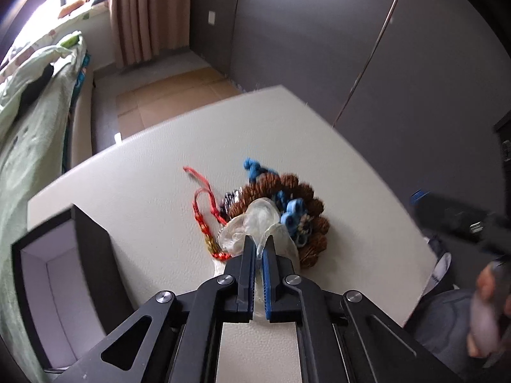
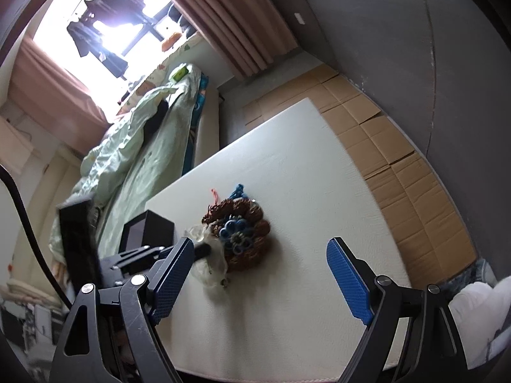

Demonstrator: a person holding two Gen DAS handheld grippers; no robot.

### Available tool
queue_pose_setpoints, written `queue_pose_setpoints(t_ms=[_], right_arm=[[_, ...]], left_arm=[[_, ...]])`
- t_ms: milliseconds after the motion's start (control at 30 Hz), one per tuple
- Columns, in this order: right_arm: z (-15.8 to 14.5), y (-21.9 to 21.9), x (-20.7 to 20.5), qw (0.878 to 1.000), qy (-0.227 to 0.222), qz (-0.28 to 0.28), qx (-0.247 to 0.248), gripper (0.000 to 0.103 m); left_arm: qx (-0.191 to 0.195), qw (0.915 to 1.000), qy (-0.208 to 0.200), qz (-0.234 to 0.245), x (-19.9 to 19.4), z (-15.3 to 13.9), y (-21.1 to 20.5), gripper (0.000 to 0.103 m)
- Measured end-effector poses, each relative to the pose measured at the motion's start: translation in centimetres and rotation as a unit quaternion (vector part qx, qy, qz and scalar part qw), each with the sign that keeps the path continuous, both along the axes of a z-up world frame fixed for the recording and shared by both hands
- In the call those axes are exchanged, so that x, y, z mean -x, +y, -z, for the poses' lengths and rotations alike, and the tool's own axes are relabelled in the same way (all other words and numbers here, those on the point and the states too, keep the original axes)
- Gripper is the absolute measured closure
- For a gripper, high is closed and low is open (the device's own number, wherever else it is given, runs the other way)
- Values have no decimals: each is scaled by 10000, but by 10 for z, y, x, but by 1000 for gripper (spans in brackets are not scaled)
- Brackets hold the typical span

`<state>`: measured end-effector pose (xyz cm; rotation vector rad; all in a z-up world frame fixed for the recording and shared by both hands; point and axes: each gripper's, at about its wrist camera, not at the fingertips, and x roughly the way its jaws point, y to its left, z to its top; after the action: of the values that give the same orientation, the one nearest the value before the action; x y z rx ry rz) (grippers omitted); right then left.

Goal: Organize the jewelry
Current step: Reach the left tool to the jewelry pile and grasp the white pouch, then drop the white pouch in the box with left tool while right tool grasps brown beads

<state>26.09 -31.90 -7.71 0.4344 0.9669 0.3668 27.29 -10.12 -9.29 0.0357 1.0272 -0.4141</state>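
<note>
A pile of jewelry lies on the white table (image 1: 143, 172): a brown bead bracelet (image 1: 314, 220), blue flower pieces (image 1: 292, 212), a red braided cord (image 1: 204, 214) and a clear plastic bag (image 1: 255, 223). My left gripper (image 1: 259, 244) is shut on the clear plastic bag at the pile's near edge. An open black box (image 1: 64, 274) with a white lining stands to its left. In the right wrist view my right gripper (image 2: 260, 255) is open and empty, above the table in front of the pile (image 2: 238, 234); the left gripper (image 2: 201, 250) and the box (image 2: 147, 229) show there too.
A bed with a green quilt (image 2: 134, 146) runs along the table's left side. Flattened cardboard (image 2: 383, 146) covers the floor beyond the table, by a grey wardrobe wall (image 1: 383, 48). The person's hand (image 1: 488, 306) is at the right edge of the left wrist view.
</note>
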Motion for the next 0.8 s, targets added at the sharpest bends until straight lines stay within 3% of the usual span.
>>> queue_pose_setpoints(t_ms=[233, 400, 800], right_arm=[[13, 10, -15, 9996, 290, -20, 63, 17], [19, 22, -28, 9988, 396, -178, 233, 33], [25, 49, -59, 9954, 462, -493, 677, 34]], left_arm=[[498, 9978, -402, -160, 12, -32, 20, 102], [766, 9943, -640, -371, 16, -48, 39, 102], [1243, 9841, -1072, -676, 23, -72, 74, 102]])
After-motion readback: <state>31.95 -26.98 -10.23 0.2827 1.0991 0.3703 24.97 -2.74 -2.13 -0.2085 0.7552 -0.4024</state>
